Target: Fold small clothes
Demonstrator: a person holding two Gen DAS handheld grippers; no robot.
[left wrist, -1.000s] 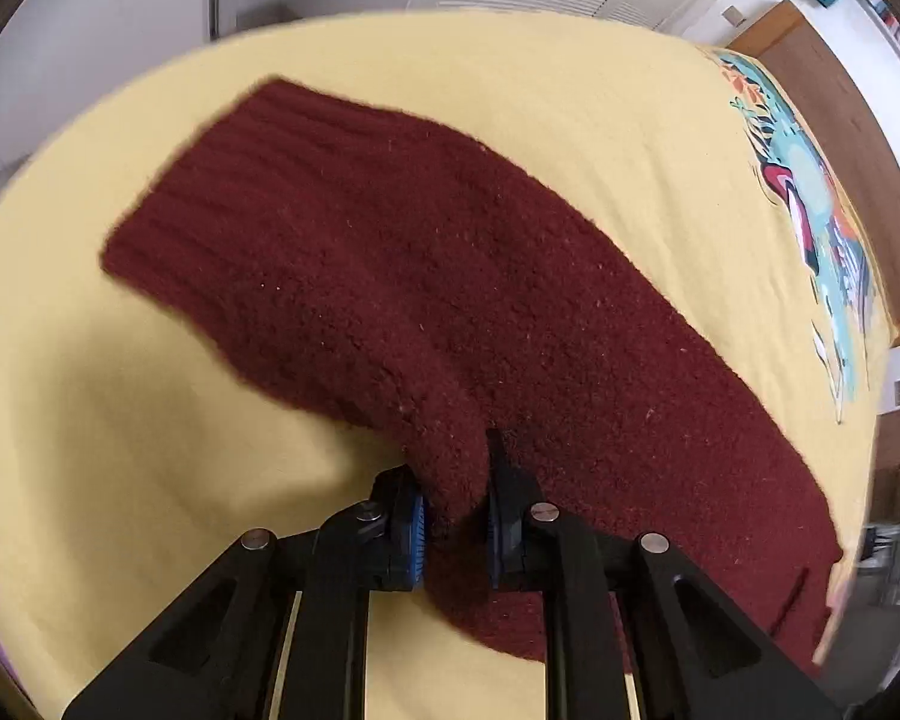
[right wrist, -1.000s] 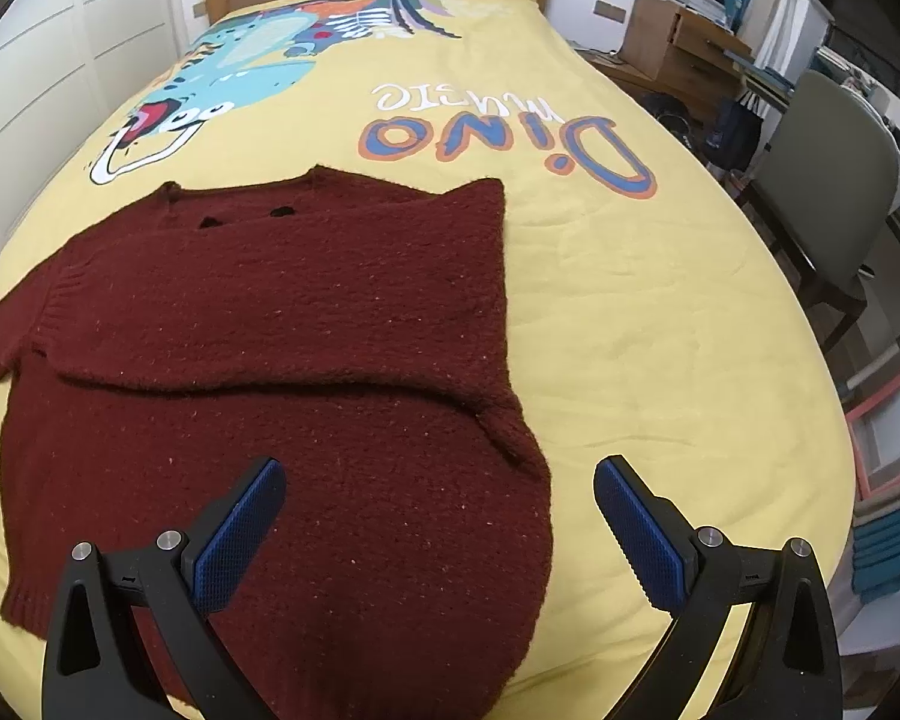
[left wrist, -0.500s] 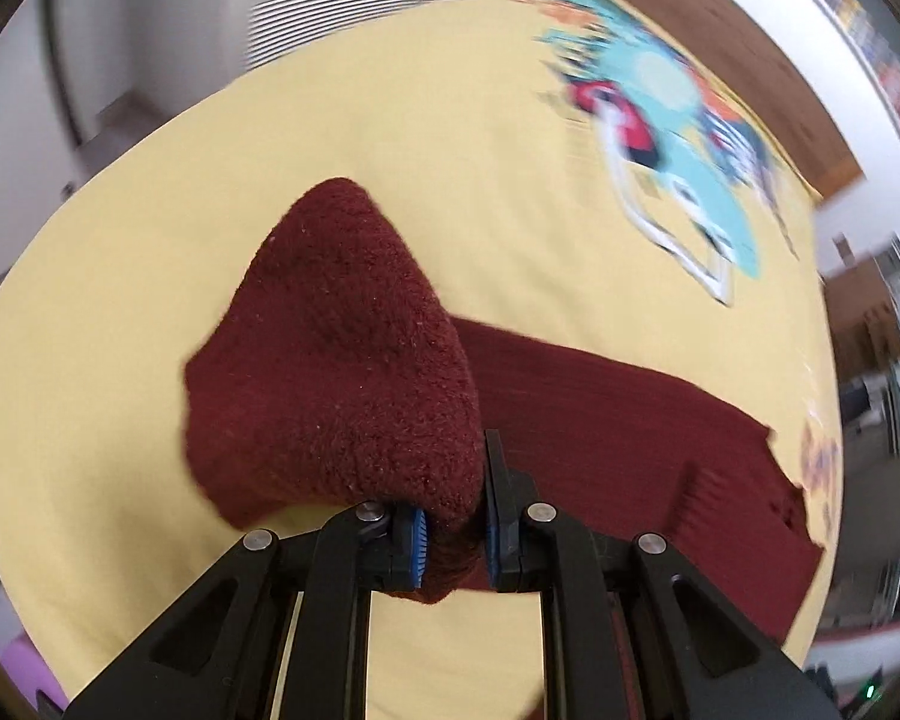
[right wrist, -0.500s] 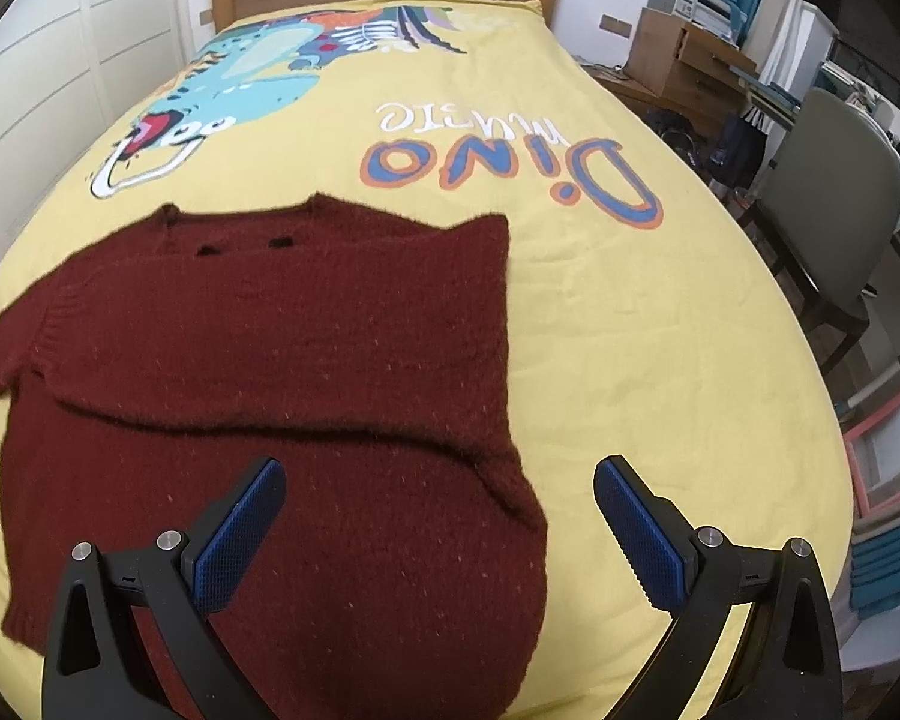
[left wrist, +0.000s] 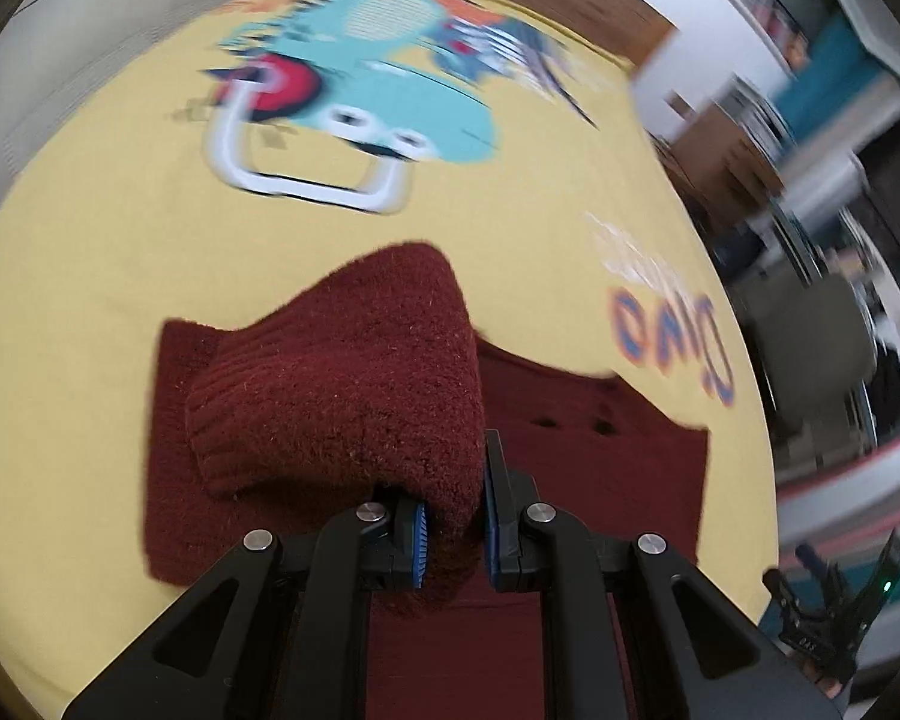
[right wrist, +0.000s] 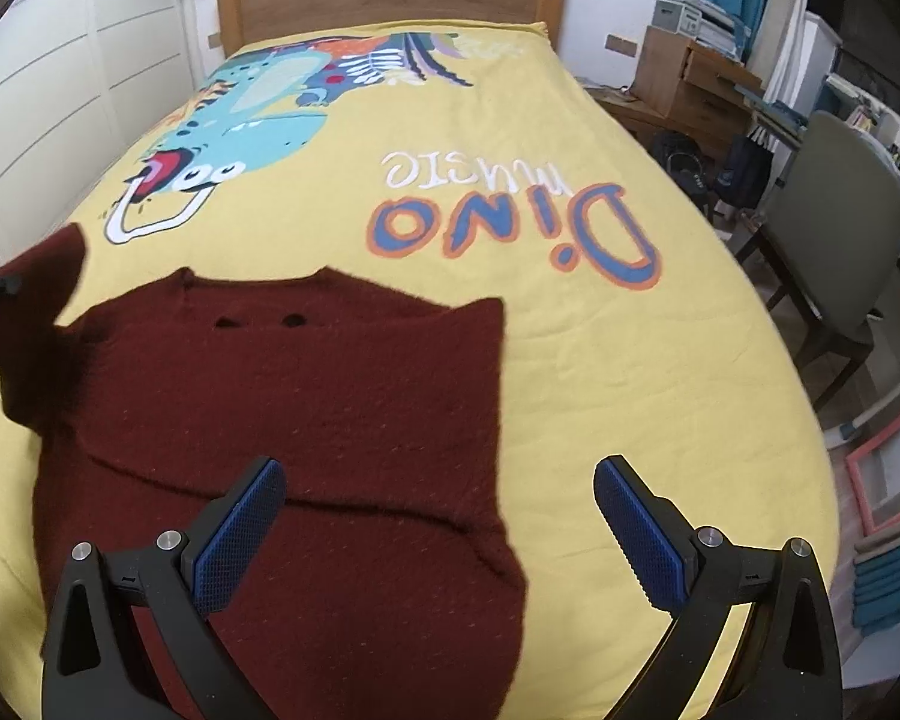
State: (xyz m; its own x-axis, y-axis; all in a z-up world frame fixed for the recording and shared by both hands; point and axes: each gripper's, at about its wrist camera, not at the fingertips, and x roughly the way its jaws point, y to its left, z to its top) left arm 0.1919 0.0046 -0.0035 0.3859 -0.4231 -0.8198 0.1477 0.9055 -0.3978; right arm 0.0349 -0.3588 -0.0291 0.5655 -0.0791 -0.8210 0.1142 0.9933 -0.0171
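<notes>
Left gripper clamped on sleeve of maroon sweater, lying on yellow bedspread. Right gripper jaws apart, empty. I'd lay sleeve flat across chest, no bunching.

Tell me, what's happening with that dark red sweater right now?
Left gripper shut on sleeve of dark red knitted sweater, lifted over the body. Right gripper open, empty, above the hem. Yellow dinosaur bedspread otherwise unobstructed.

A home bedroom: a bed with wooden headboard, dinosaur bedspread, cluttered desk.
</notes>
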